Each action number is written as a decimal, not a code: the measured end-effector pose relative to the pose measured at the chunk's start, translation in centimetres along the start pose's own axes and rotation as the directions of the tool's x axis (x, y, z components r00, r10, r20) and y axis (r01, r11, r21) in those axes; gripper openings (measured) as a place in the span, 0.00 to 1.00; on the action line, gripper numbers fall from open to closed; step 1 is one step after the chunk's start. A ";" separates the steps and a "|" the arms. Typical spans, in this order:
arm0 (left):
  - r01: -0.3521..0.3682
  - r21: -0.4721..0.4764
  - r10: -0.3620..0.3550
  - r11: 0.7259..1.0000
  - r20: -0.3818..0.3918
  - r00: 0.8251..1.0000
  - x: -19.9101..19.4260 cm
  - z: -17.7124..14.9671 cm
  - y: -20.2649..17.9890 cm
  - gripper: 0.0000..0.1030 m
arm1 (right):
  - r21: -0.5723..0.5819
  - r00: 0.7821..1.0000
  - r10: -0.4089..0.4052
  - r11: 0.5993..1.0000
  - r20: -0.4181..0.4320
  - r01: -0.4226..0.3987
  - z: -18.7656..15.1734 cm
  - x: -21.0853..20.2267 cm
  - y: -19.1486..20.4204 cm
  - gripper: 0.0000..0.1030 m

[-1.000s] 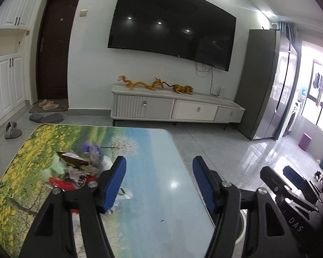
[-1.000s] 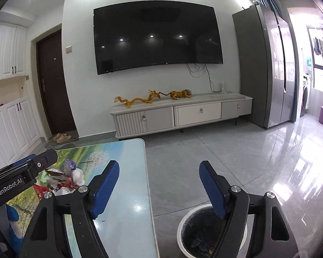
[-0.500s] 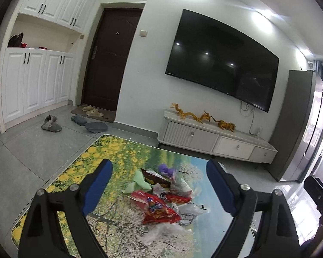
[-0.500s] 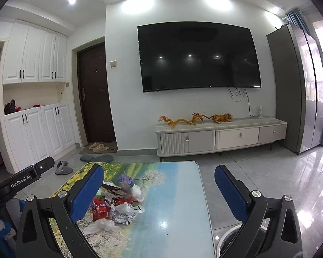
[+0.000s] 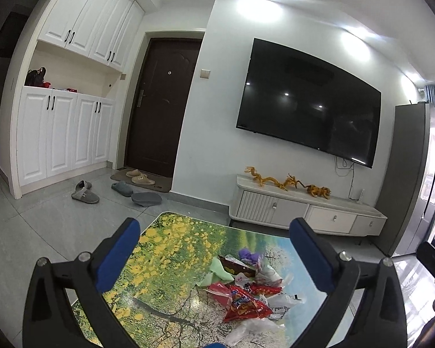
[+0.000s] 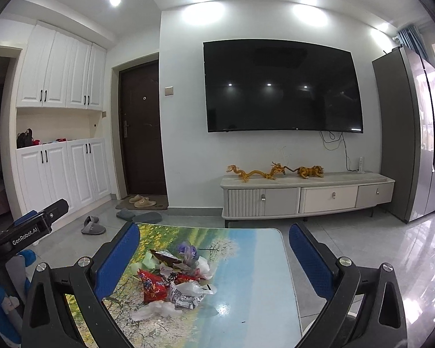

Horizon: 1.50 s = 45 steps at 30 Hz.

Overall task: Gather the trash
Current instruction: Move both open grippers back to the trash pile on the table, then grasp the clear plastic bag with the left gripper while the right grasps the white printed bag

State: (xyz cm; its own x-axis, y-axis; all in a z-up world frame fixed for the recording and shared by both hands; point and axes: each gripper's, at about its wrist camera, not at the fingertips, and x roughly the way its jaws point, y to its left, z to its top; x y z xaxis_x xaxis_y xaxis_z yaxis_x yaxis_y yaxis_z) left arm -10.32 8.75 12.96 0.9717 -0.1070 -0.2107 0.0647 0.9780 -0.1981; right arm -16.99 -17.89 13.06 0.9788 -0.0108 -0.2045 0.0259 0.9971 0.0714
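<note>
A heap of trash [image 5: 246,287] lies on a table [image 5: 165,264] with a landscape print: red snack wrappers, a green scrap, a purple scrap, a brown packet and clear and white plastic. It also shows in the right wrist view [image 6: 174,281]. My left gripper [image 5: 214,258] is open and empty, held above the near side of the heap. My right gripper [image 6: 214,258] is open and empty, above the table [image 6: 252,275] to the right of the heap. The left gripper's body [image 6: 29,232] shows at the left of the right wrist view.
A TV cabinet [image 6: 304,191] with golden figures stands under a wall TV [image 6: 281,87]. Slippers [image 5: 85,192] lie on the floor by a dark door [image 5: 159,107]. A grey fridge [image 6: 406,133] stands at right. A white bin rim [image 6: 348,317] peeks behind my right finger.
Both grippers have tilted up and swung left, from over the floor bin and bare table to facing the trash heap. Both jaws have opened wider.
</note>
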 end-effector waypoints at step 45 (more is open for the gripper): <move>0.343 0.138 -0.189 0.929 -0.621 0.761 15.1 -16.5 -4.4 0.82 | 0.318 0.756 0.325 0.934 -0.568 -0.163 -13.3 21.3 -1.7 0.68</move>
State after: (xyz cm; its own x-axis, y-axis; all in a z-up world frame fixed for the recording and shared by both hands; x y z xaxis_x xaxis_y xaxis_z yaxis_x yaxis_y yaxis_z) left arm 0.30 -0.12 -5.09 0.5861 -0.3770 -0.7172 0.4245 0.8968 -0.1246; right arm 1.15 -18.82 -4.43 0.6330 0.3585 -0.6861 -0.0706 0.9093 0.4100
